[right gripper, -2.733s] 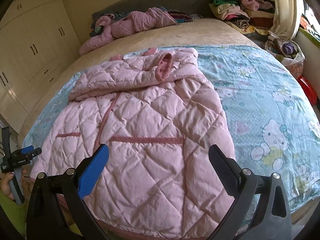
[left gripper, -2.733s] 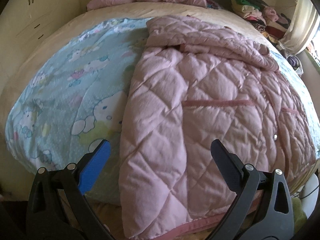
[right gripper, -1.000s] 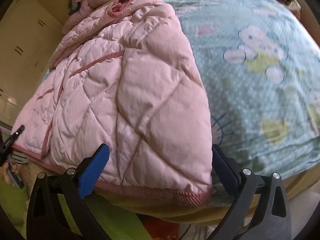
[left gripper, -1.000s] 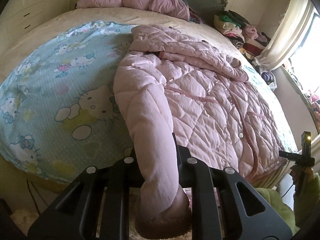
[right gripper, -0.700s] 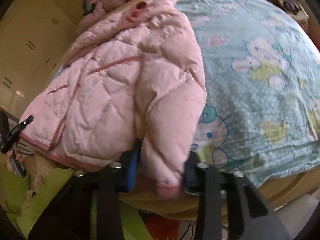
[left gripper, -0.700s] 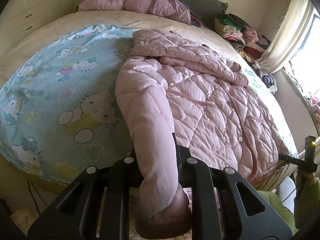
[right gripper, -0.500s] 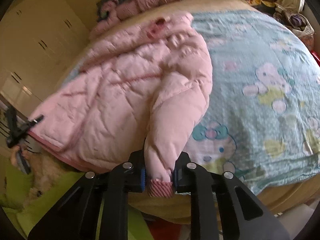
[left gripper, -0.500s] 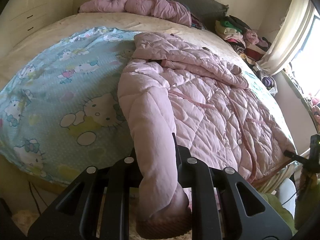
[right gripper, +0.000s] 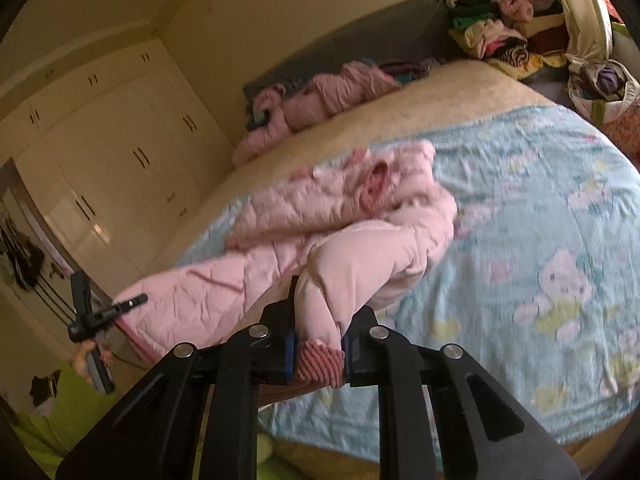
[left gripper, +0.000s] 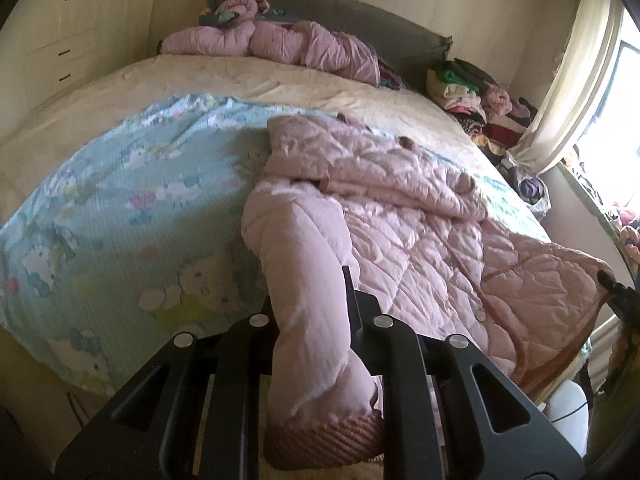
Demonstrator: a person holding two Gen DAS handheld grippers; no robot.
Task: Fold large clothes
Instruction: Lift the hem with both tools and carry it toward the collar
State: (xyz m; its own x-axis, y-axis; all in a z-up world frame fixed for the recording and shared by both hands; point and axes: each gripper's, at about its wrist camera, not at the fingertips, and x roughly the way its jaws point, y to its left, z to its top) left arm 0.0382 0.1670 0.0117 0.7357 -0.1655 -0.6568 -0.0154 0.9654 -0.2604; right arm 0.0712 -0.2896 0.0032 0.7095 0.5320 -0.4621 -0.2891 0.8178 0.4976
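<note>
The pink quilted padded jacket (left gripper: 408,216) lies front-up on the blue-green cartoon-print blanket (left gripper: 120,208), its hood end toward the grey headboard (left gripper: 360,16) and its hem at the blanket's near edge. A moment ago only the left gripper (left gripper: 312,316) was pinched on a hem corner while the right one stood apart over the cloth; now the right gripper (right gripper: 318,344) has closed too and both corners are lifted off the blanket. My reading is that the grasp stage is finished and the hem is ready to be carried up toward the hood for the first fold.

Both tools are clamped on the jacket: the left on a thick roll of quilting with the ribbed pink hem band (left gripper: 324,444) bunched below its jaws, the right on the band itself (right gripper: 320,360).

The left wrist view shows the jacket's whole front, its snap buttons and the still-flat middle. The right wrist view is blurred, but it alone shows the hem sagging between the two grips, the white wardrobe doors (right gripper: 120,152) beyond the blanket, and the left tool seen from outside.
</note>
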